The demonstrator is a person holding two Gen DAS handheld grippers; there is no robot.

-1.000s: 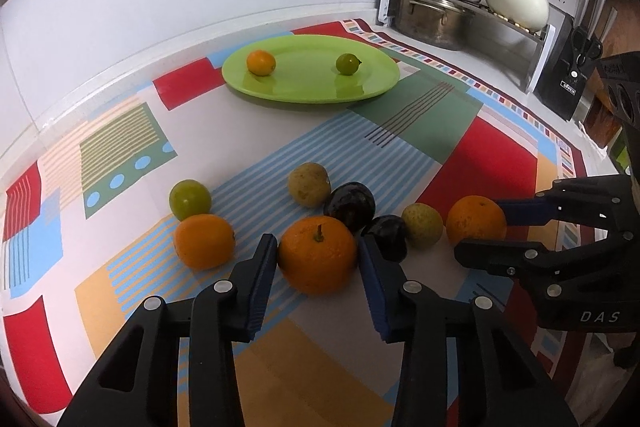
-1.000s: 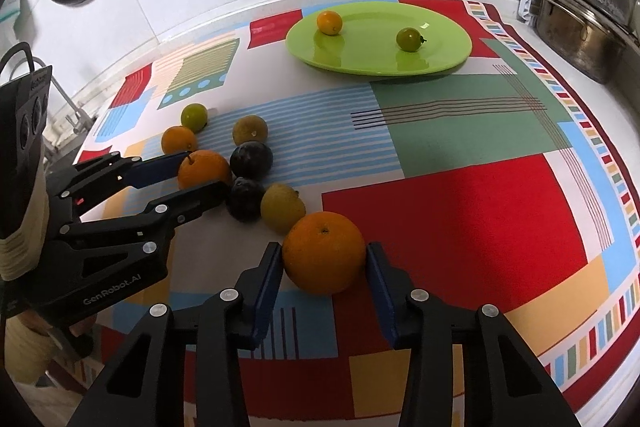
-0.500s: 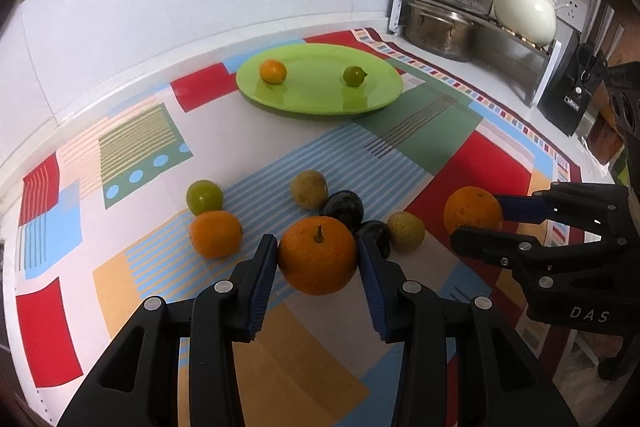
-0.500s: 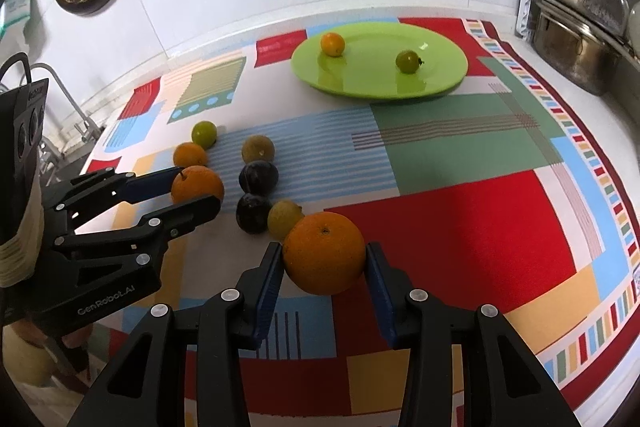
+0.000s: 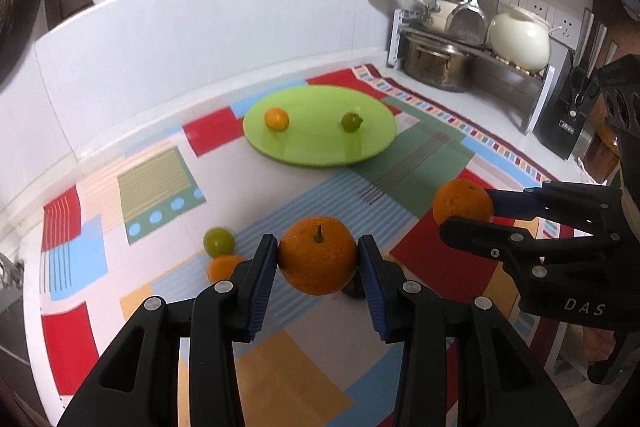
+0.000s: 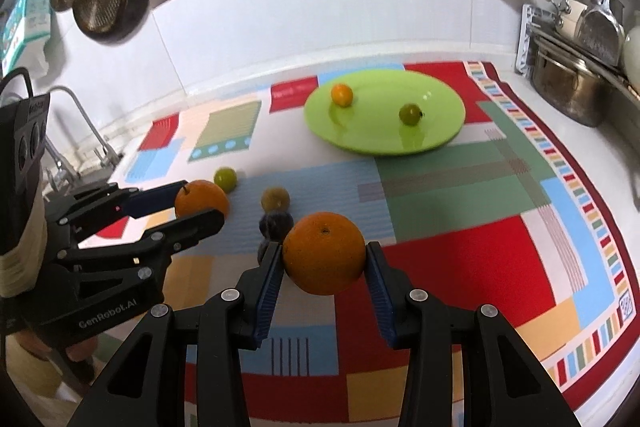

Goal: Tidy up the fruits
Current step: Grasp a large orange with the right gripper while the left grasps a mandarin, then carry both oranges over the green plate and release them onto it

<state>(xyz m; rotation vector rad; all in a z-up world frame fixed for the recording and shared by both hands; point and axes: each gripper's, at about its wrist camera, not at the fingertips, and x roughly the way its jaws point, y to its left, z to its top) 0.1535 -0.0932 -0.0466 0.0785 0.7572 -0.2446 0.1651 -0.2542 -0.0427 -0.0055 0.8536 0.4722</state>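
Both grippers are up off the counter, each with an orange clamped between its blue pads. The left gripper (image 5: 318, 259) grasps the stemmed orange (image 5: 318, 255), stem up. The right gripper (image 6: 324, 259) pinches the other orange (image 6: 324, 253) the same way, and it shows to the right in the left wrist view, jaws pressed on either side of the fruit.

Below them lies the patchwork cloth (image 6: 460, 247), spread over the white counter. On its far side sits the green plate (image 6: 440, 131), holding a small orange fruit (image 6: 342, 95) on its left and a small green fruit (image 6: 409, 114) on its right, well apart from each other.

Nearer, on the left of the cloth, loose fruit remains: a green fruit (image 6: 225, 179), a yellowish-brown fruit (image 6: 275, 199) and a dark plum (image 6: 275, 223) just below it, partly hidden by the held orange. From the left wrist view, another small orange (image 5: 224, 267) peeks out beside the left finger.

At the far right corner stands a rack of pots (image 5: 448, 63).
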